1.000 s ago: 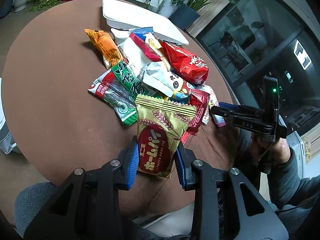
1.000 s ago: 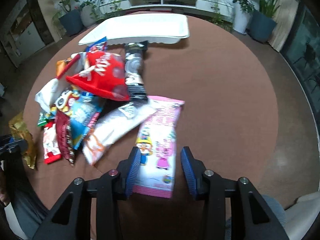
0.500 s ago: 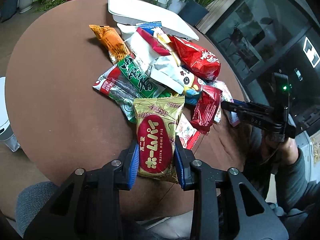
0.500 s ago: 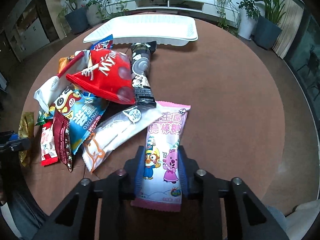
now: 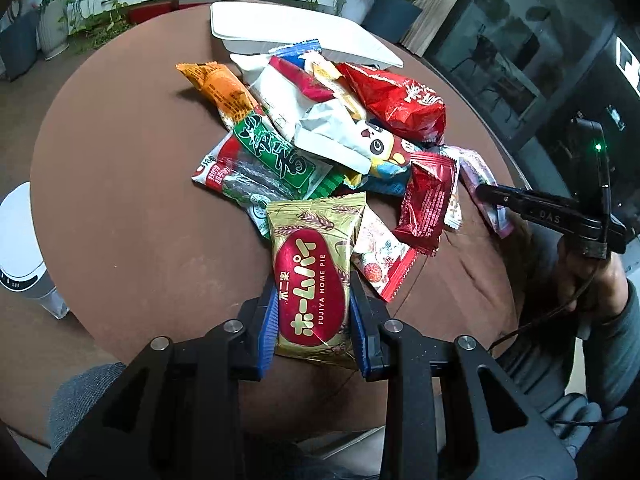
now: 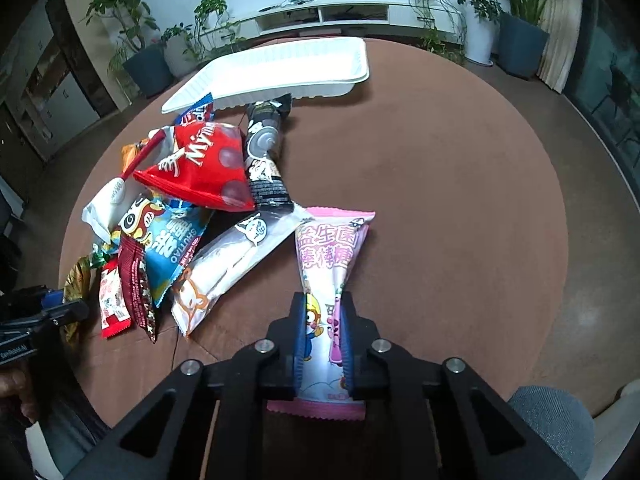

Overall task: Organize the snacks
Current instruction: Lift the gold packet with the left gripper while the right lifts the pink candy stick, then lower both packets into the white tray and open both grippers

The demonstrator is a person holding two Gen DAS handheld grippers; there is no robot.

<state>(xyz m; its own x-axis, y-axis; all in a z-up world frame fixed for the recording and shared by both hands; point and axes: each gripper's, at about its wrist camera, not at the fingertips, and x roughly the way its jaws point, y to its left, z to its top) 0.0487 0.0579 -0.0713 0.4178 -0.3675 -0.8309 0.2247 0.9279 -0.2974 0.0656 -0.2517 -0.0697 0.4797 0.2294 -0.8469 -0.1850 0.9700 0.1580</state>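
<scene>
The left claw (image 5: 312, 320) is a matte black plastic frame with two angular arms, each carrying a round silver screw head at its joints. Its fingers (image 5: 267, 326) are faced with ribbed blue pads. The right claw (image 6: 323, 330) is built the same way: black arms, silver screws, blue ribbed pads on the fingers (image 6: 298, 332). Seen side-on from the left wrist camera, the right claw's body is a long black bar with pale embossed lettering, topped by a black block showing a small green light. A thin black cable runs from it over the person's hand (image 5: 588, 276), which emerges from a grey-green sleeve (image 5: 616, 344).
</scene>
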